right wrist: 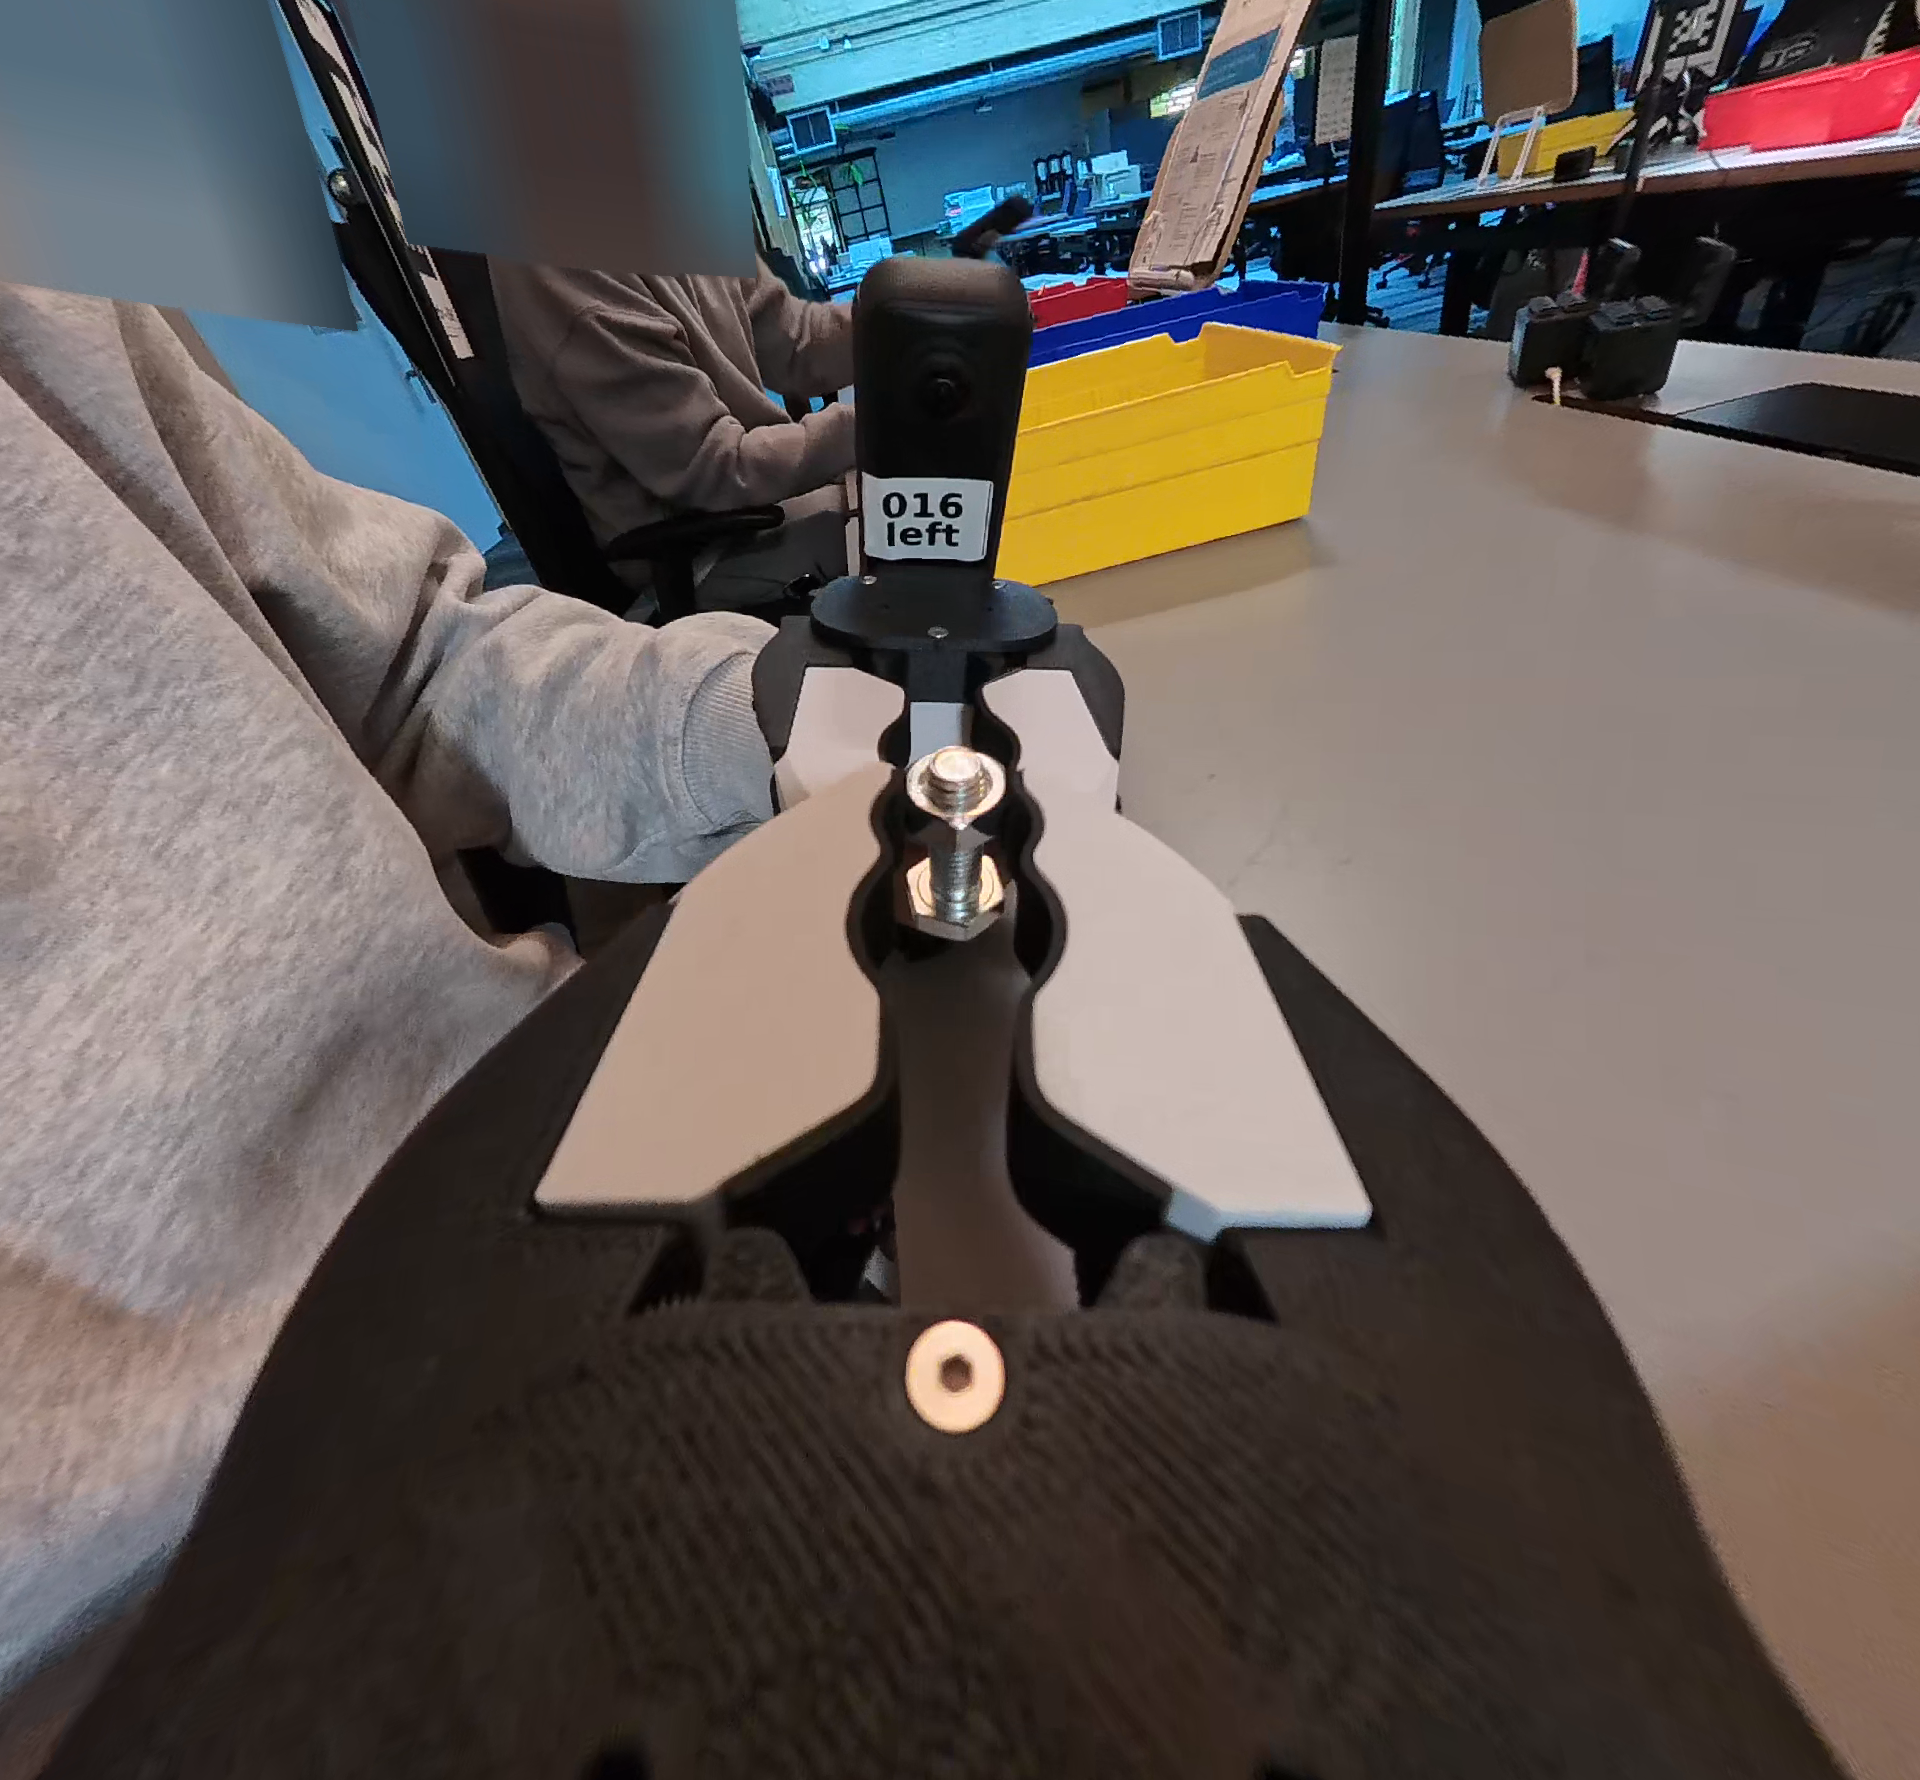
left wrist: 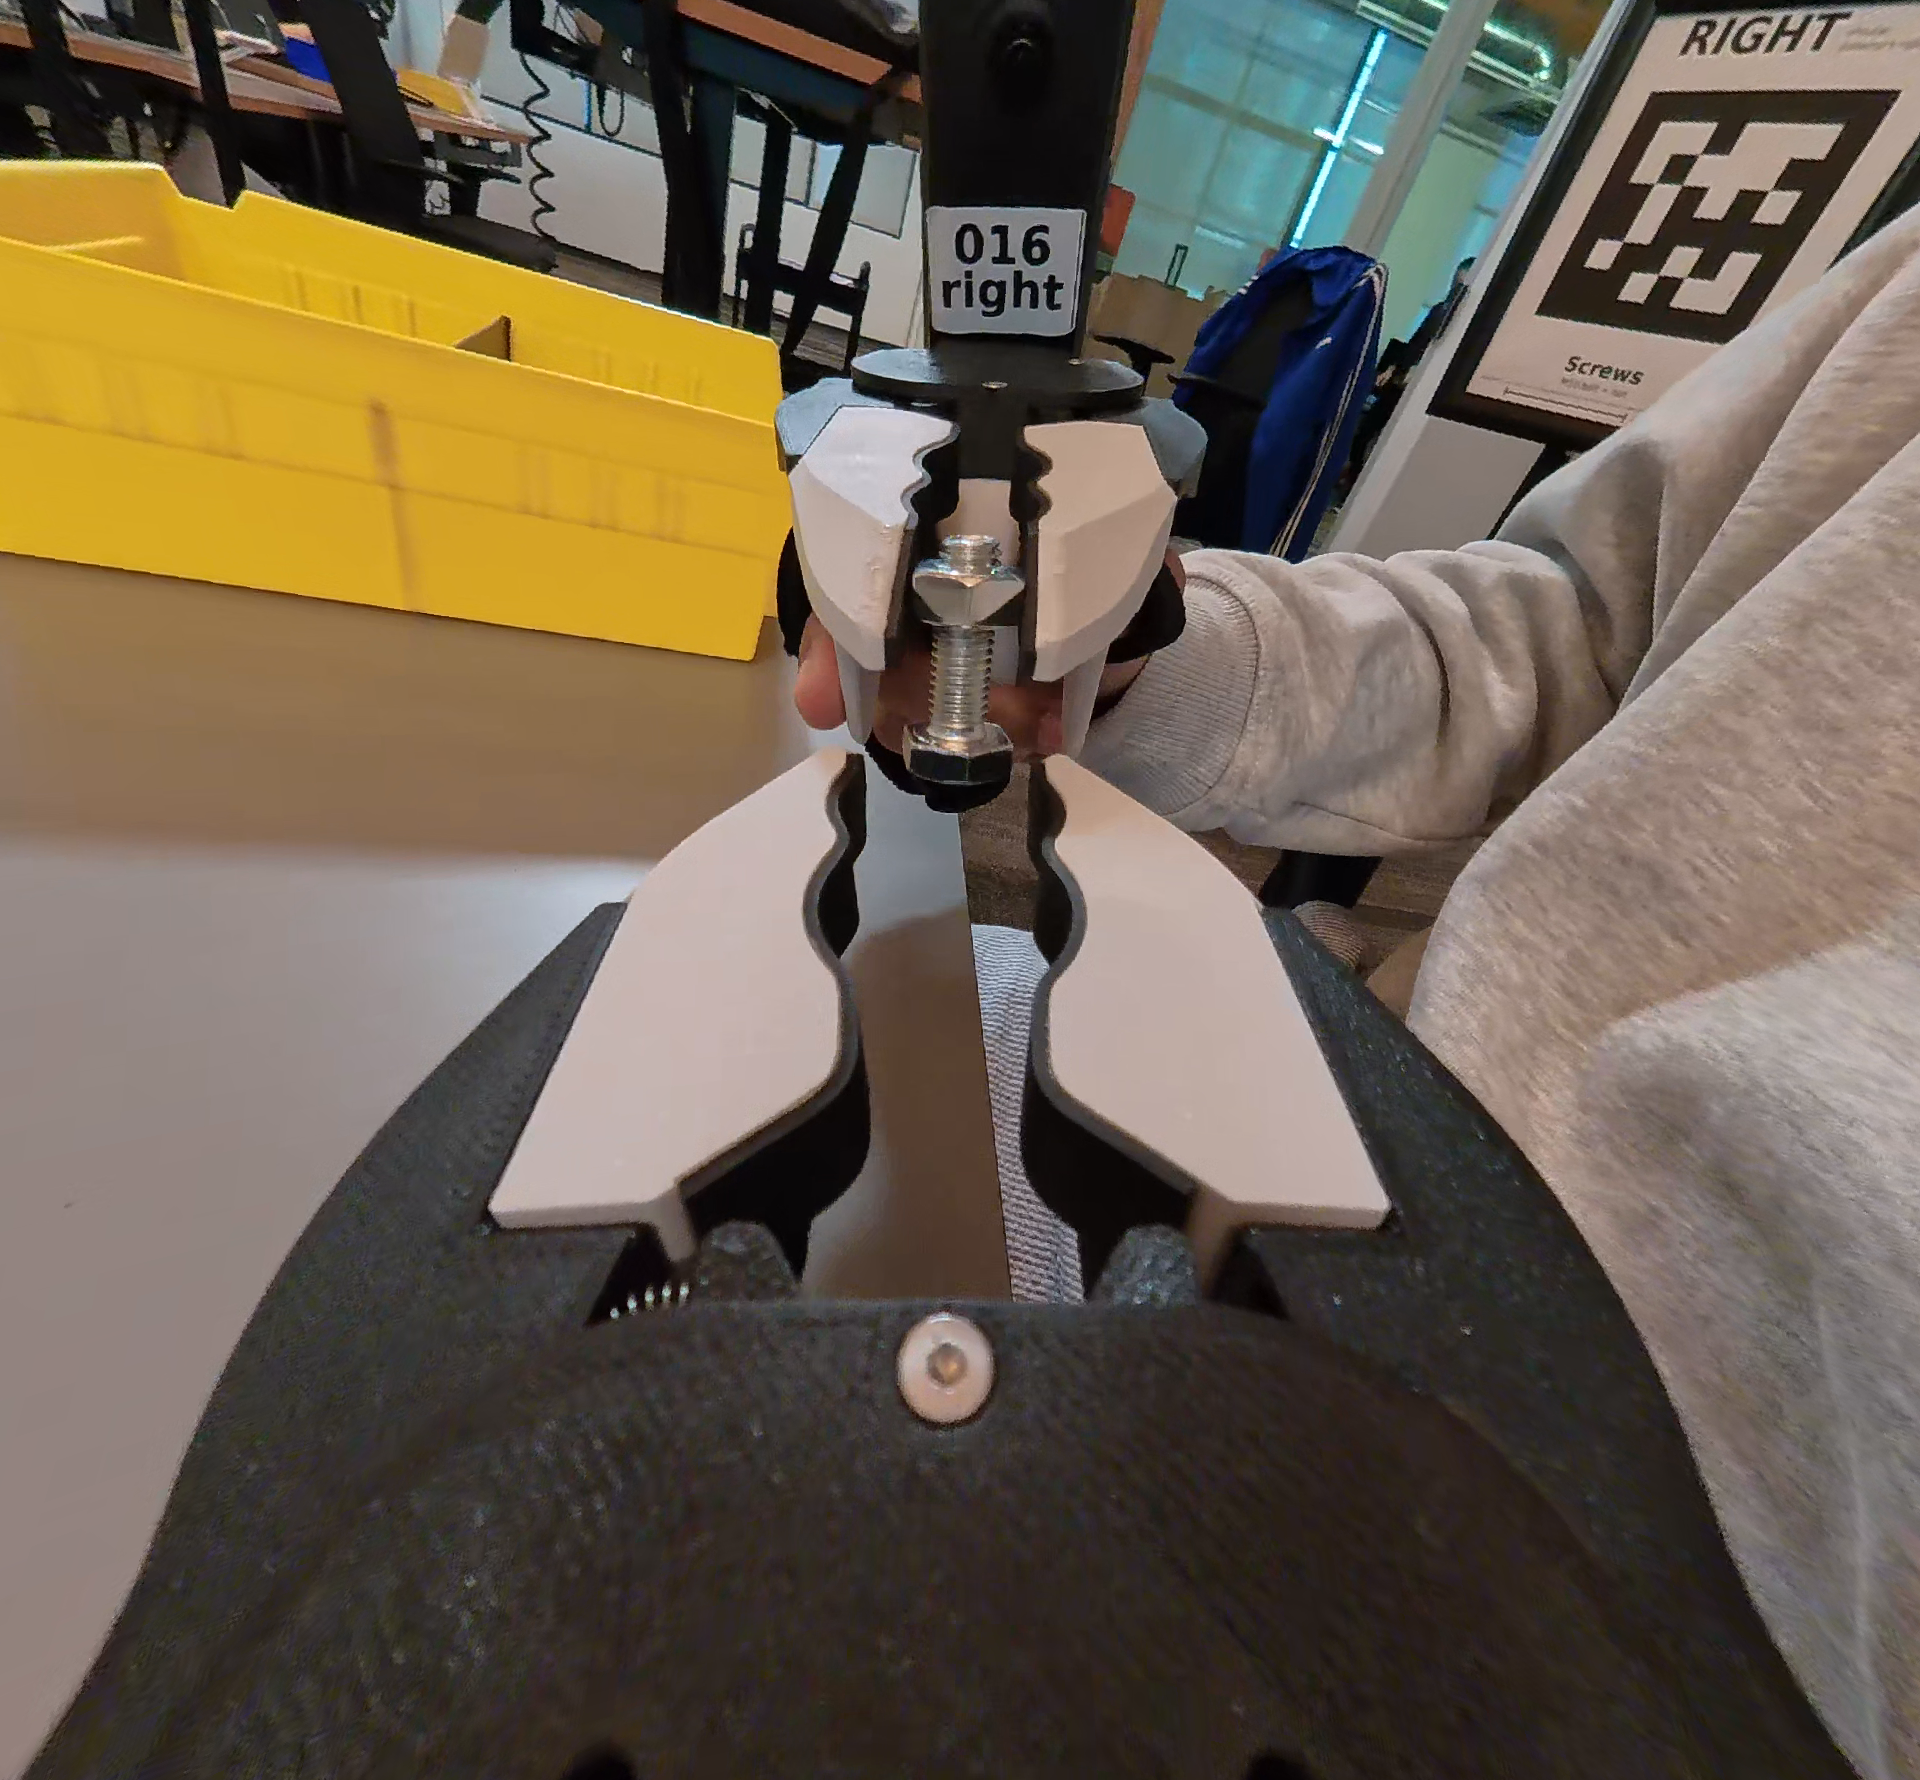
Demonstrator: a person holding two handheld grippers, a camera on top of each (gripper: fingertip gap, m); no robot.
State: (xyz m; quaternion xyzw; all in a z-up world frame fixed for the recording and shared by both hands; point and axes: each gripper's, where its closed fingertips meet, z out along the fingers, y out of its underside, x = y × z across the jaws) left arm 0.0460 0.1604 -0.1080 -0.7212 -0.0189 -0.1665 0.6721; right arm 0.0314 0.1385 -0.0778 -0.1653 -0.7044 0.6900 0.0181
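Observation:
My right gripper (right wrist: 954,795) is shut on a silver bolt (right wrist: 951,852), gripping it at the nut (right wrist: 954,783) near its top end. The bolt hangs upright with its hex head (right wrist: 951,902) below. In the left wrist view the right gripper (left wrist: 961,608) faces me, holding the bolt (left wrist: 956,681) by the nut (left wrist: 961,587), with the head (left wrist: 956,756) lowest. My left gripper (left wrist: 948,774) is open and empty. Its fingertips (left wrist: 831,785) sit just in front of the bolt head, one on each side, apart from it. Both grippers hover over the beige table's (left wrist: 312,899) edge.
A yellow bin (left wrist: 416,442) stands on the table behind the grippers, and shows in the right wrist view (right wrist: 1164,452) with a blue bin (right wrist: 1174,317) behind. A framed sign with a black-and-white marker (left wrist: 1704,203) stands right. Grey-sleeved arms (left wrist: 1558,691) hold the grippers. Another person (right wrist: 665,400) sits nearby. My two grippers' fingertips are within a few centimetres of each other.

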